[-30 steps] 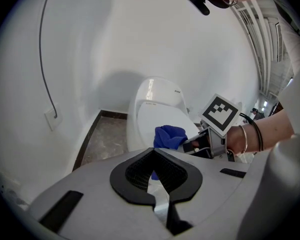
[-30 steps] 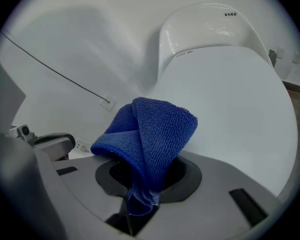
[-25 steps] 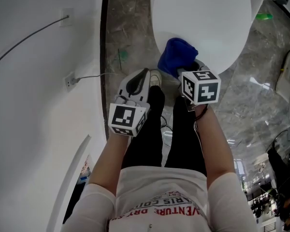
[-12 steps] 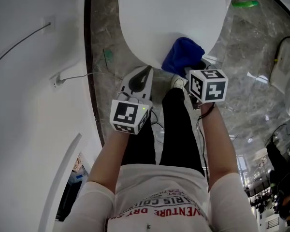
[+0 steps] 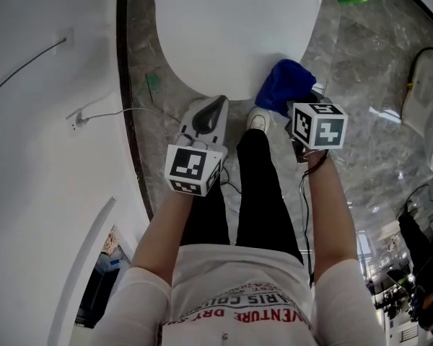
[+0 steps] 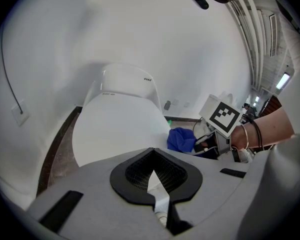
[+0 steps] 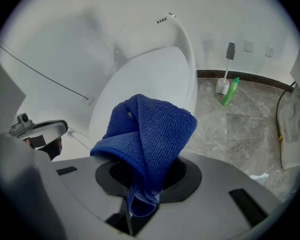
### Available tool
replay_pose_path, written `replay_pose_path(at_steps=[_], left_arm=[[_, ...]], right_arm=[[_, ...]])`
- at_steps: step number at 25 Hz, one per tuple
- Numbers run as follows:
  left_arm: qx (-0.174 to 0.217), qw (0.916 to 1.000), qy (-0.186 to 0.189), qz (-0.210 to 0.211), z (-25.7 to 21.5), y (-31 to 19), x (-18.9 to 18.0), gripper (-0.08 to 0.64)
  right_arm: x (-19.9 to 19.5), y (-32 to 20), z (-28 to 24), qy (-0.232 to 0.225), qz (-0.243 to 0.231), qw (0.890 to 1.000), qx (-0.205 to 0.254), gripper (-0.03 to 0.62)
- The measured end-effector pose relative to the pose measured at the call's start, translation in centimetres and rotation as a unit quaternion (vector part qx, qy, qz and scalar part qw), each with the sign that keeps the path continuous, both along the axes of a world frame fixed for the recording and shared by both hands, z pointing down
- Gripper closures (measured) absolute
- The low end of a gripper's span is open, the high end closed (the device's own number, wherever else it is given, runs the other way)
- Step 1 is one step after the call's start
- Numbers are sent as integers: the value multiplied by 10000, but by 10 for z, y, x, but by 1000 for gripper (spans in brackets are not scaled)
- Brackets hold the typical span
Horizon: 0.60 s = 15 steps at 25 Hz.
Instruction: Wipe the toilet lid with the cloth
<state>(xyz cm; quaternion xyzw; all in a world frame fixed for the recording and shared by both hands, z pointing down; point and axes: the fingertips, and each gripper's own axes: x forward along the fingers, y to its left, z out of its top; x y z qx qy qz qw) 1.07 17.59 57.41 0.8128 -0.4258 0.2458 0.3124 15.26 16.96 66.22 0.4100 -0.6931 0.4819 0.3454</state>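
Observation:
The white toilet lid (image 5: 231, 27) is closed and fills the top of the head view; it also shows in the left gripper view as the lid (image 6: 117, 129) and in the right gripper view as the lid (image 7: 150, 84). A folded blue cloth (image 7: 147, 134) is pinched in my right gripper (image 7: 140, 204), which is shut on it. In the head view the cloth (image 5: 283, 85) hangs just off the lid's near right edge, over the floor. My left gripper (image 5: 206, 117) is shut and empty, just in front of the lid's near edge.
A white wall with a cable and socket (image 5: 76, 121) runs along the left. A green bottle (image 7: 229, 93) and a toilet brush (image 7: 225, 66) stand on the marble floor to the toilet's right. The person's legs are below the grippers.
The cloth and my right gripper have slid off the lid's near edge toward the right. The head view has shifted so the toilet sits further left and up.

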Motion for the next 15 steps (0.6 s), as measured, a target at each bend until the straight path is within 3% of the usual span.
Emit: replay_pose_path(at_steps=[6,10,15], left_arm=[[87,9999,99,54,-8,2,19,555],[226,9992,255,219,-29,2,29,555],[464,9965,580,372,-84,-15,28,555]], right_arm=[[40,7,-4,526,357,9980,-19,505],[46,8,-32,407,626,9971,149,505],[25,-6,-104,32,1067,9918,706,505]])
